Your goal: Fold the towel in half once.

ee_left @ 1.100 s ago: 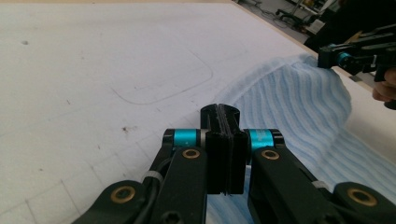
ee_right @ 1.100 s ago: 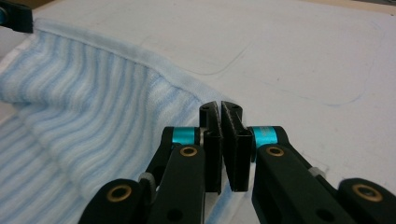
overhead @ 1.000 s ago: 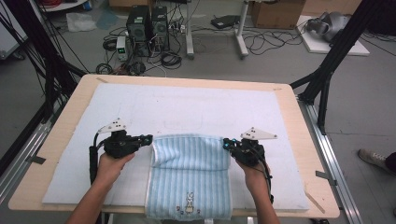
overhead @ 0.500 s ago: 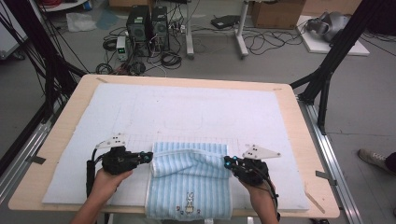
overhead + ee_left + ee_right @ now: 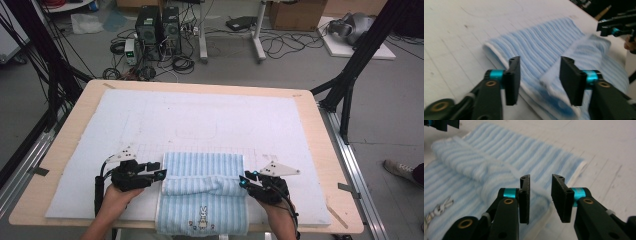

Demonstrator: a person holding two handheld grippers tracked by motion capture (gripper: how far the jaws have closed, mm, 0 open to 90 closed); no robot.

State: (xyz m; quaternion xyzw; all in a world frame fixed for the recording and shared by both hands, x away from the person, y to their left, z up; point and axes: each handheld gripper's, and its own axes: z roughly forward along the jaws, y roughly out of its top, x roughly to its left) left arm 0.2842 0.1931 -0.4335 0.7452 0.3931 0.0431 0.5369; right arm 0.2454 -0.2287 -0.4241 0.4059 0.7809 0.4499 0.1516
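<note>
White-padded bench, cables on the floor behind.
Blue striped towel lies at the near edge, mid-fold bunched; left gripper and right gripper flank it, jaws spread.

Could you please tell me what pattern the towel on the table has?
The soft terry towel has light blue and white stripes, clearest in the right gripper view.

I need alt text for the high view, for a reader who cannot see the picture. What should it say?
A person holds a left gripper and a right gripper at the two sides of a blue striped towel, where a fold bunches across its middle. The towel lies at the near edge of a white mat on a wooden table.
</note>
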